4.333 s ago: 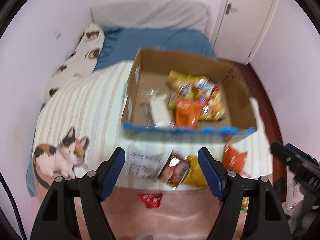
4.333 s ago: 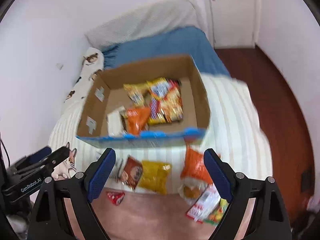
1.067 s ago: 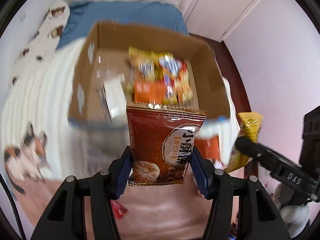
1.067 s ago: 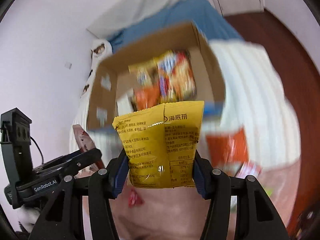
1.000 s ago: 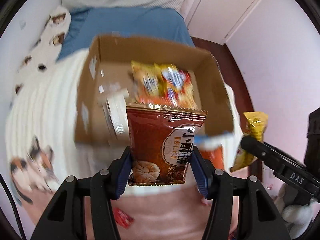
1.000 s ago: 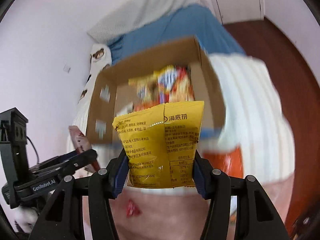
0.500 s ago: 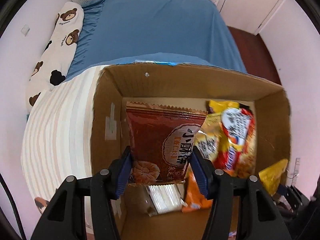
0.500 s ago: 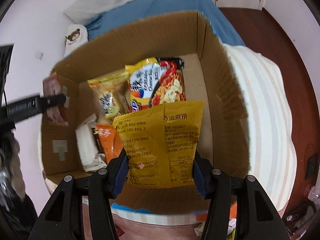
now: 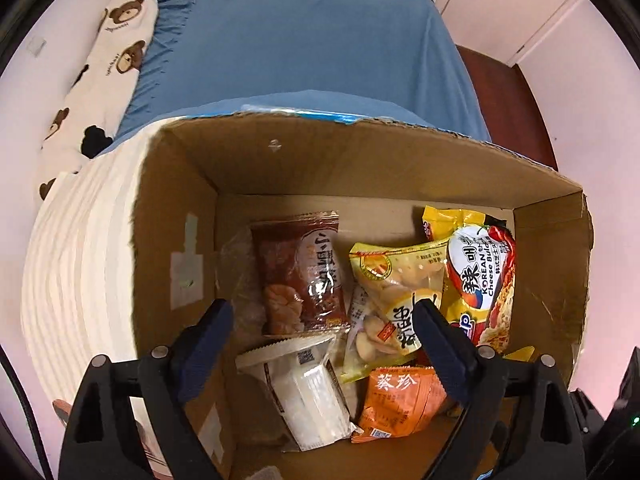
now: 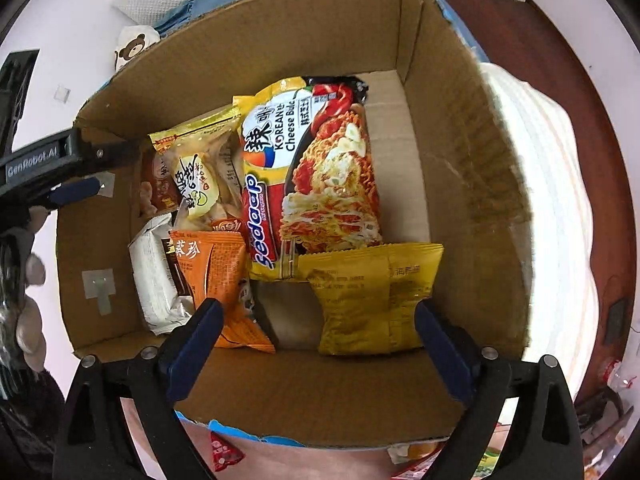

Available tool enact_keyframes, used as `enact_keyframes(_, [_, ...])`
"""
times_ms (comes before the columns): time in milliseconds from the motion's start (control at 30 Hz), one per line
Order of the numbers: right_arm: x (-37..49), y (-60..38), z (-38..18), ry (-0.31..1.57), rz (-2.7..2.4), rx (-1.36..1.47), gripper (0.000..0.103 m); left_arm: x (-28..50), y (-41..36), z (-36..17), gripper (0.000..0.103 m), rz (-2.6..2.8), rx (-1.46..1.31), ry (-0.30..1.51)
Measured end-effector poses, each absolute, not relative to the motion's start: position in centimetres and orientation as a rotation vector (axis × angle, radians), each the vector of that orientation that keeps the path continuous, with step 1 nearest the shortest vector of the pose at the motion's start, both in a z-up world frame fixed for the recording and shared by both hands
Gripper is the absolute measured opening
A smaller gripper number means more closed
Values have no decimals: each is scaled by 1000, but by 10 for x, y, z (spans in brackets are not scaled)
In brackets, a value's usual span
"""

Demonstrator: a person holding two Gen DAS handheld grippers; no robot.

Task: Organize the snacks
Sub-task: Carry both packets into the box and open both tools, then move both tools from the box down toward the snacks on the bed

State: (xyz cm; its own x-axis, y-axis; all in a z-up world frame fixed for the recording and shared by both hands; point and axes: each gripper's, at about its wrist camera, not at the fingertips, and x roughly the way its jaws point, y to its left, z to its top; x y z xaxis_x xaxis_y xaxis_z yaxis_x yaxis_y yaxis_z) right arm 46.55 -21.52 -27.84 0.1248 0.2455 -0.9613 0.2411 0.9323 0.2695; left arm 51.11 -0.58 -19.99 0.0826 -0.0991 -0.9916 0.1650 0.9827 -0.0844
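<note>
Now most of the sorting looks done, judging by how full the box is. From largest to smallest: the bed carries one cardboard box, and both grippers hang over its open top. The left gripper has its jaws spread wide with nothing between them; the right gripper is likewise released and empty.

Inside the box I count seven packets. One noodle pack, the biggest, lies along the middle. One yellow pouch sits against the near wall, just below the noodles and straight ahead of the right jaws. One pale snack bag lies beside the noodles, with one more yellow packet peeking from under them at the far wall. One brown bag rests near the left wall, directly ahead of the left jaws. One white pack and one orange sachet fill the near left corner, touching each other.

What remains lies outside: in the right wrist view one small red packet lies just beyond the box's near wall, and bits of a few more wrappers show at the lower right edge, too cut off to count. My guess is that these are the next to be fetched.
</note>
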Motion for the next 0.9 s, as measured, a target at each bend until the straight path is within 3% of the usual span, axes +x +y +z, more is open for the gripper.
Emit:
enact_keyframes(533, [414, -216, -212, 1238, -59, 296, 98, 393, -5, -122, 92, -212, 37, 1196])
enact_keyframes(900, [364, -200, -165, 1117, -57, 254, 99, 327, 1, -88, 92, -236, 51, 1105])
